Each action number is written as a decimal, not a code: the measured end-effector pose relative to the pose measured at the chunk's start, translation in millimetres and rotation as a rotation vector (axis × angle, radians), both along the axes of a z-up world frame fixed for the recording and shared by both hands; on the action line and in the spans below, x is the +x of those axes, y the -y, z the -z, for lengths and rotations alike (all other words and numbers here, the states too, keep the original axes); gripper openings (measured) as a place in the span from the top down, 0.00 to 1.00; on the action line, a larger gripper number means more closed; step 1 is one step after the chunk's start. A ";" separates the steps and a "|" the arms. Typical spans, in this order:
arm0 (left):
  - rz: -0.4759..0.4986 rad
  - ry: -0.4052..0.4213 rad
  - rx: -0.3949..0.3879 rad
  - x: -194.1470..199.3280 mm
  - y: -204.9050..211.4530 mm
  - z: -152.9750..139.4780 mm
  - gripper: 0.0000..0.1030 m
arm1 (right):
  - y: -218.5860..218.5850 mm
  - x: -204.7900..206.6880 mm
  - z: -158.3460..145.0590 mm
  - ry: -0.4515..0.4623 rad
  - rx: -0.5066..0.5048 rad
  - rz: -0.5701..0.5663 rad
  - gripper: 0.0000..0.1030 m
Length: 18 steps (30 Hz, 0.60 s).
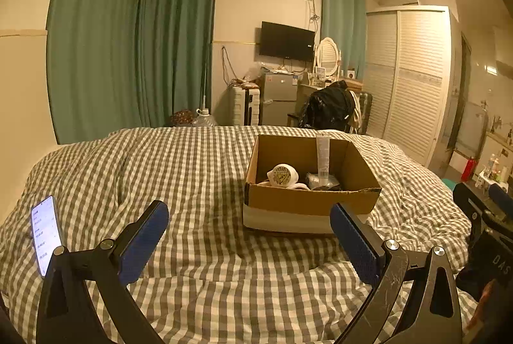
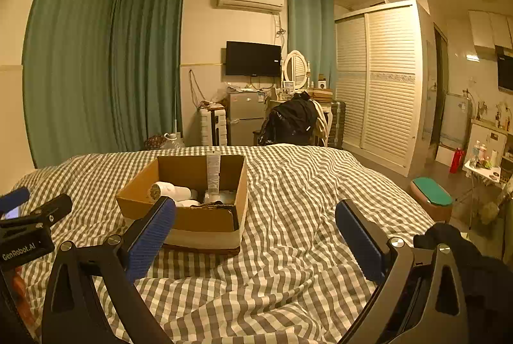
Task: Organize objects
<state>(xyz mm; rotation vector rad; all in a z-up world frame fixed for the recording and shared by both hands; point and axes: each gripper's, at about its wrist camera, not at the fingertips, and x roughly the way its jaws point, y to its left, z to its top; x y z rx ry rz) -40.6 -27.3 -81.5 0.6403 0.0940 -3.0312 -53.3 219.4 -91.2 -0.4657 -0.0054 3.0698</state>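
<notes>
Both wrist views look low and forward across the grey-and-white checked bedcover (image 1: 198, 171), the left from left of the right, sharing the open brown cardboard box (image 1: 307, 199) (image 2: 192, 215) nearby.

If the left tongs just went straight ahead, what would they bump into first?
Probably the cardboard box on the checked blanket. The left tongs are open and empty, aimed at its near wall, though depth is hard to judge.

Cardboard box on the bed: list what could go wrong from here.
1. The tall tube leans upright against the far wall of the cardboard box; a bump could topple it.
2. The box sits on a soft, wrinkled checked duvet, so a push on one side may tilt it.
3. The lit phone lies loose beside the left gripper, whose jaws are open, and could get knocked.
</notes>
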 end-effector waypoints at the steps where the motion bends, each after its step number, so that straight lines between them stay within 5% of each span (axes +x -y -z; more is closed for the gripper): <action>1: 0.000 -0.001 -0.003 1.2 -0.9 1.0 0.00 | -0.4 0.9 3.0 0.003 -0.004 0.000 0.02; 18: 0.008 0.023 -0.046 -0.8 -9.7 8.7 0.00 | 1.1 2.1 9.5 0.037 0.002 -0.003 0.02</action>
